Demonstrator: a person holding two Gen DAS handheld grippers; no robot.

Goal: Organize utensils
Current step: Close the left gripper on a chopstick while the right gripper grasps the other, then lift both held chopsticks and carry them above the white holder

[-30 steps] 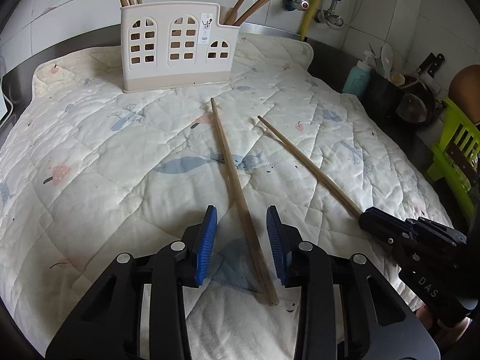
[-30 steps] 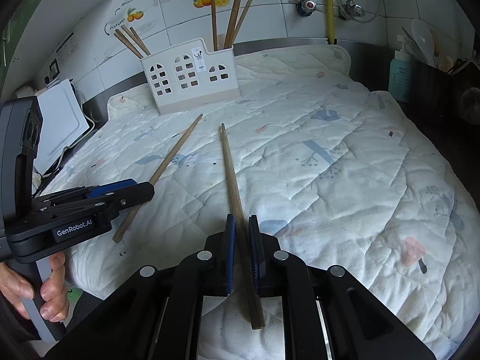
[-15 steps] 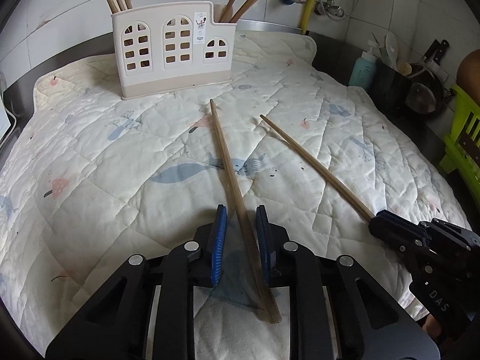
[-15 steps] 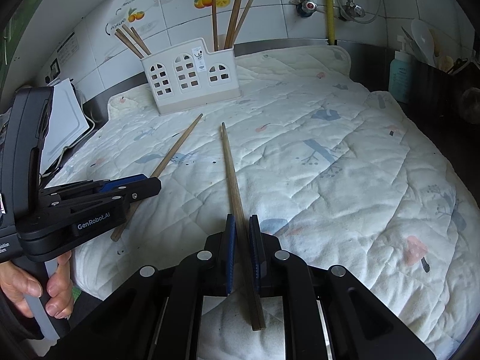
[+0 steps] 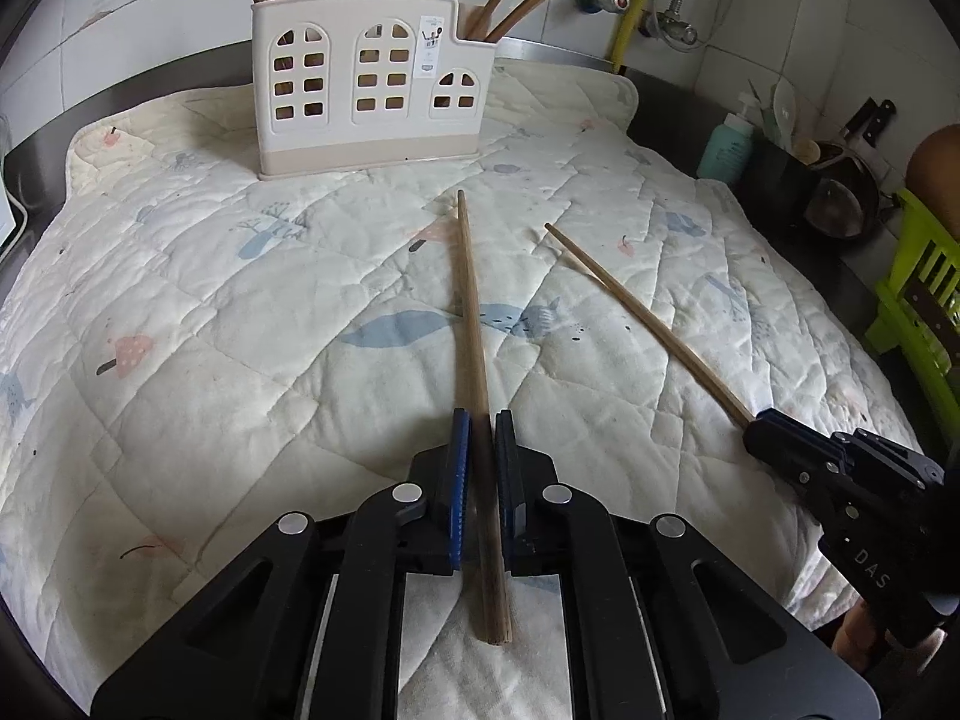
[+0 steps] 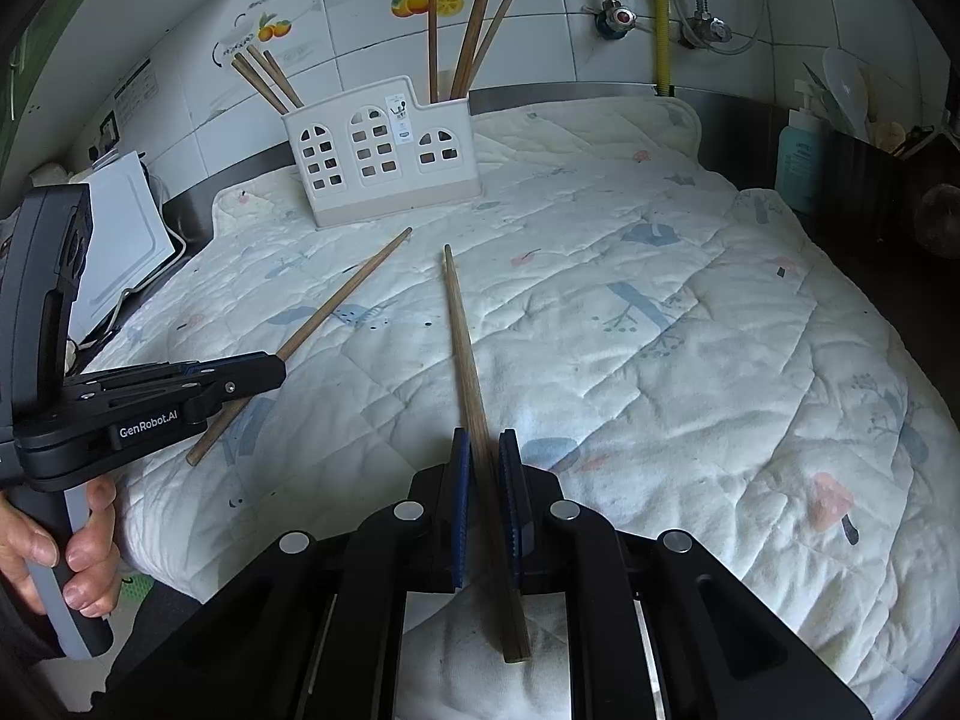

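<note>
At the far edge of the quilted table (image 5: pixel 180 312), a white holder (image 5: pixel 366 84) already has several chopsticks. Two remain: the left claw (image 5: pixel 478 456) pinches one chopstick (image 5: pixel 471 312), the right claw (image 6: pixel 485 468) apparently pinches the other chopstick (image 6: pixel 462 336).

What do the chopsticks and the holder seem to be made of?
Chopsticks: probably wood or bamboo, matte brown, with faint lengthwise grain. Holder: likely molded plastic, smooth cream with a beige base, with cleanly cut window-shaped openings.
</note>
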